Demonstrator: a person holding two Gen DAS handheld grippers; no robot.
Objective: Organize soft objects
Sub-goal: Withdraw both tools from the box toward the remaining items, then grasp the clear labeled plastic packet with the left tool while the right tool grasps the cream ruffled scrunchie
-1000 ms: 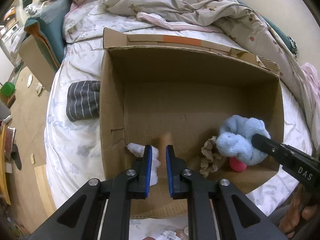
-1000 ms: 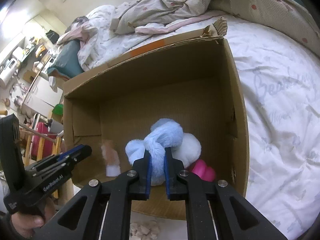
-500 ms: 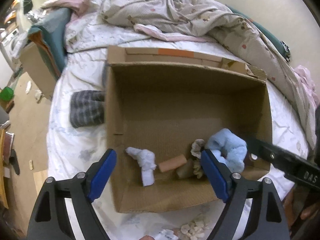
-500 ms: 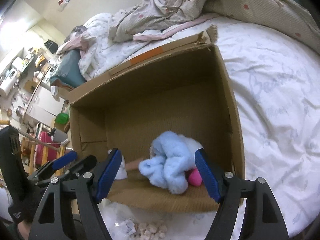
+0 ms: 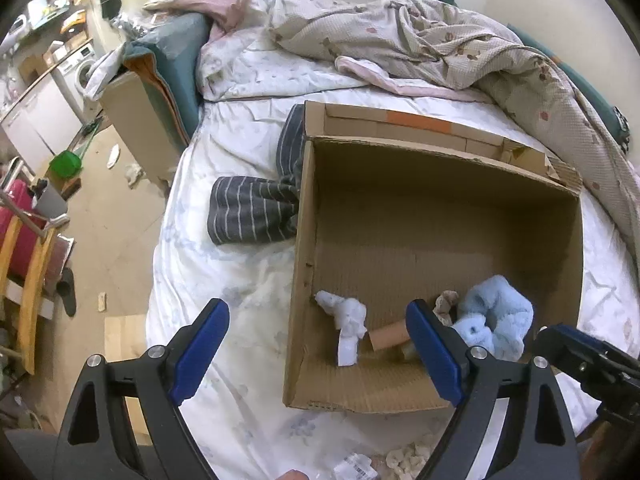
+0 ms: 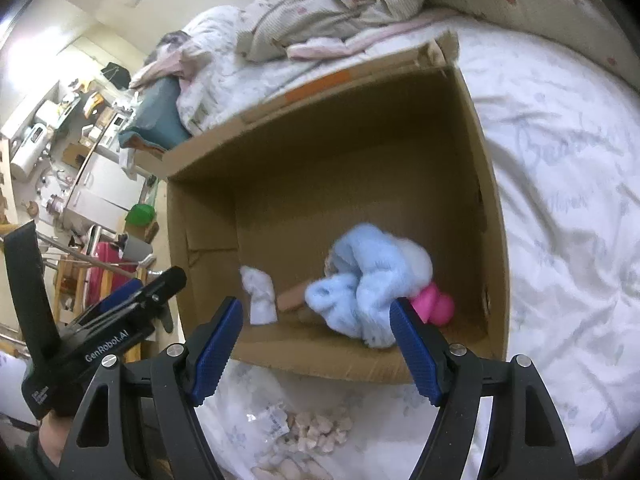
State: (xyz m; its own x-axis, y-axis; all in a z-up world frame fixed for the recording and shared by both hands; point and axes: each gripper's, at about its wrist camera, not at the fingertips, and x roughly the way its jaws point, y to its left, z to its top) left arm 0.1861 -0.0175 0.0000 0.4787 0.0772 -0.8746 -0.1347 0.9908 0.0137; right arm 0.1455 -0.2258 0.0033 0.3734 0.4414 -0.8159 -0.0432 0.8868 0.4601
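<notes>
A bed with a white printed sheet [image 5: 224,280] fills the room's middle, and a cardboard box [image 5: 304,264] sits on it. The left gripper [image 5: 316,344] hangs above the box's near edge, jaws spread wide and empty. The right gripper [image 6: 316,344] is likewise spread, gripping nothing. Inside the box, along its near wall, lie a small white cloth [image 5: 347,326], a tan roll [image 5: 390,336] and a light blue plush [image 6: 368,280] against a pink toy [image 6: 436,306]. A striped grey garment [image 5: 252,214] rests beside the box's left wall.
</notes>
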